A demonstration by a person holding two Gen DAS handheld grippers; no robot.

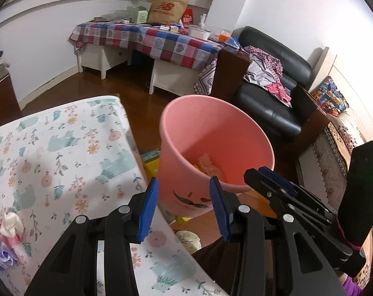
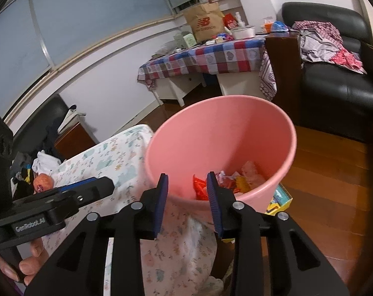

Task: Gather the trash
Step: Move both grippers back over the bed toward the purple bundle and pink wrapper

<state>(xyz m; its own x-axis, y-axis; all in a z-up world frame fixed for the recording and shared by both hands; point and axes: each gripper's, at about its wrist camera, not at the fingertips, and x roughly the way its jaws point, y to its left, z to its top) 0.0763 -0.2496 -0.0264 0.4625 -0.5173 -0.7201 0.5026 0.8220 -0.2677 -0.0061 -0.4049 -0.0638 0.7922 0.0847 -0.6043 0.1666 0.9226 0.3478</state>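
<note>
A pink bin (image 1: 211,128) (image 2: 223,128) stands on the floor beside a bed with a floral sheet (image 1: 63,148) (image 2: 112,162). Inside lie a red wrapper (image 2: 201,187) and other crumpled yellow and pink scraps (image 2: 245,180). My left gripper (image 1: 184,207) is open over the bed's edge, just short of the bin, nothing between its pads. My right gripper (image 2: 187,197) is open at the bin's near rim, also with nothing in it. Crumpled white and pink tissue (image 1: 8,227) and a purple wad (image 1: 1,256) lie on the sheet at the left. An orange-pink lump (image 2: 43,182) rests at the bed's far side.
A black leather armchair (image 1: 272,98) with clothes on it stands behind the bin. A desk under a checked cloth (image 1: 149,39) is against the far wall. A yellow box (image 1: 151,160) (image 2: 280,197) lies on the wooden floor at the bin's foot.
</note>
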